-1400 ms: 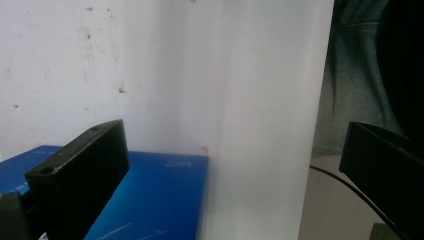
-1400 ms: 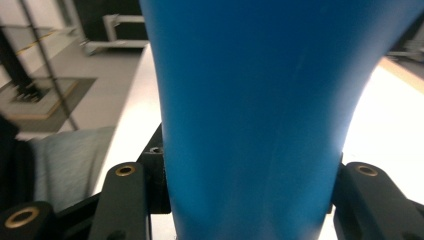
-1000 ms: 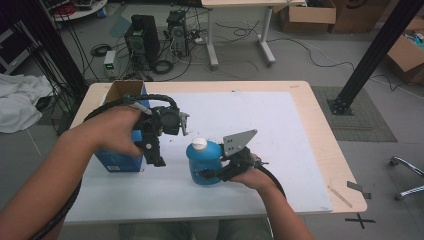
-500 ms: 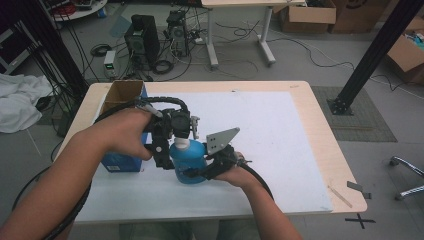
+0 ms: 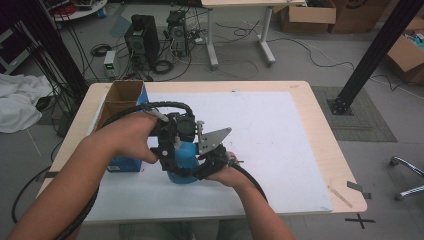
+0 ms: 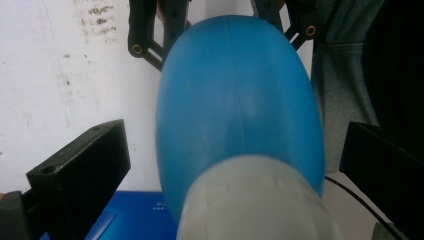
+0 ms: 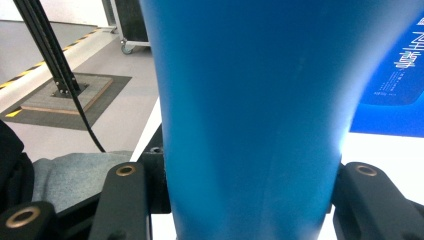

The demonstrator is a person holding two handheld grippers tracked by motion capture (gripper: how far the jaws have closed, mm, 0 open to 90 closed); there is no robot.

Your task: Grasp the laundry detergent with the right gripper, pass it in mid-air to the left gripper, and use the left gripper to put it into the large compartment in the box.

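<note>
Right gripper: jaws pinch the lower body of one blue bottle, a black jaw pressed against each side in the right gripper view. Grip unchanged from a second ago.

Left gripper: jaws spread wide, one on either side of the bottle's white cap in the left gripper view, clear of it on both sides. Gripper sits over the top of the bottle, pointing down.

Position of bottle: upright on the white sheet, at the near left part of the table, just beside the blue box.

Changes since one second ago: bottle and right gripper have shifted leftward across the sheet, toward the box. Bottle then stood apart from the left gripper with its cap in plain sight from above; cap now lies beneath the left gripper in the high view. Left gripper has hardly moved. Box and sheet unchanged.

Count:
- blue bottles, 1
- white caps, 1, on the bottle
- handheld grippers, 2
- grey three-cornered plates, 1 seen, on the right gripper
- blue boxes, 1, open at top, brown inside
- white sheets, 1
- tables, 1 in use; a second table stands at the far side of the room.
</note>
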